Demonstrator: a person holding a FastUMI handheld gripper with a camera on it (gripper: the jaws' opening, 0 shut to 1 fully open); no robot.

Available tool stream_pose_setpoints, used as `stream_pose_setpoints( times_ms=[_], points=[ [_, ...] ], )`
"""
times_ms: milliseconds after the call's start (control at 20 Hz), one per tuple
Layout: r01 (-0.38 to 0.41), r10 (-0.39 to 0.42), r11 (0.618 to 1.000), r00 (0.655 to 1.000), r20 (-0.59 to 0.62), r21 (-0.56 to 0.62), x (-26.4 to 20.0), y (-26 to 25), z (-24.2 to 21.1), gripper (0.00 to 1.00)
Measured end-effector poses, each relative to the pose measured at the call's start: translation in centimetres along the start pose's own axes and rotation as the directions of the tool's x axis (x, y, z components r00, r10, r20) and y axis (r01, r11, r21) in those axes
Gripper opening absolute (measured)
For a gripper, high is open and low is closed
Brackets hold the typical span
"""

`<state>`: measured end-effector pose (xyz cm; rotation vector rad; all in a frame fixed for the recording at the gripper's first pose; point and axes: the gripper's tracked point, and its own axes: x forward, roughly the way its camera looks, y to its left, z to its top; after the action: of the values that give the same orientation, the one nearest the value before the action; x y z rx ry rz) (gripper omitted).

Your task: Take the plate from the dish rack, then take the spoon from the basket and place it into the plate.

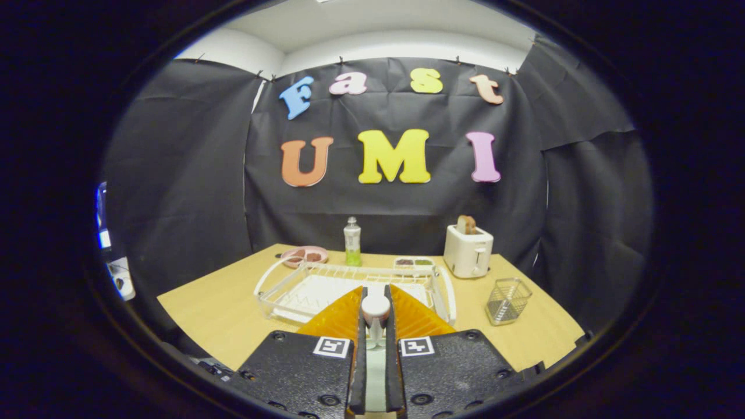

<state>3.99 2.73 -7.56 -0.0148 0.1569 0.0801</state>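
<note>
The gripper (376, 302) hung above the near part of the wooden desk (221, 314), its fingers (358, 326) drawn close together and clamped on the white spoon (376, 311). The spoon's rounded end stood up between the fingertips, with its stem running down into the narrow gap between them. To either side of the fingers, an orange ribbed surface (334, 320) fanned outward; this looked like the plate, lying below the gripper at the near edge of the dish rack (302, 288), though I could not tell whether it rested on the desk or against the rack.

Just beyond the fingers sat the white wire dish rack on its pale tray, its bars running across. To the right of the rack, apart from it, a small wire basket (508, 300) stood on the desk, tilted a little.

Farther back, along the far side of the desk, a pink dish (304, 255) with dark contents lay on the left. Beside it a clear bottle (352, 242) of green liquid stood upright. A small divided tray (414, 262) lay behind the rack, and a white toaster (467, 251) with a slice of bread (465, 224) standing in its slot was at the right.
</note>
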Motion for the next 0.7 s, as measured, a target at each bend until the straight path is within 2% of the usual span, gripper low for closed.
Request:
stream_pose_setpoints(
  times_ms=[350,700],
  points=[
    [-0.015,0.017,1.000,0.992,-0.124,0.020,2.7,1.8,-5.1,0.18],
    [-0.015,0.022,0.999,0.988,-0.153,0.043,3.6,0.4,-5.4,0.20]
  ],
)
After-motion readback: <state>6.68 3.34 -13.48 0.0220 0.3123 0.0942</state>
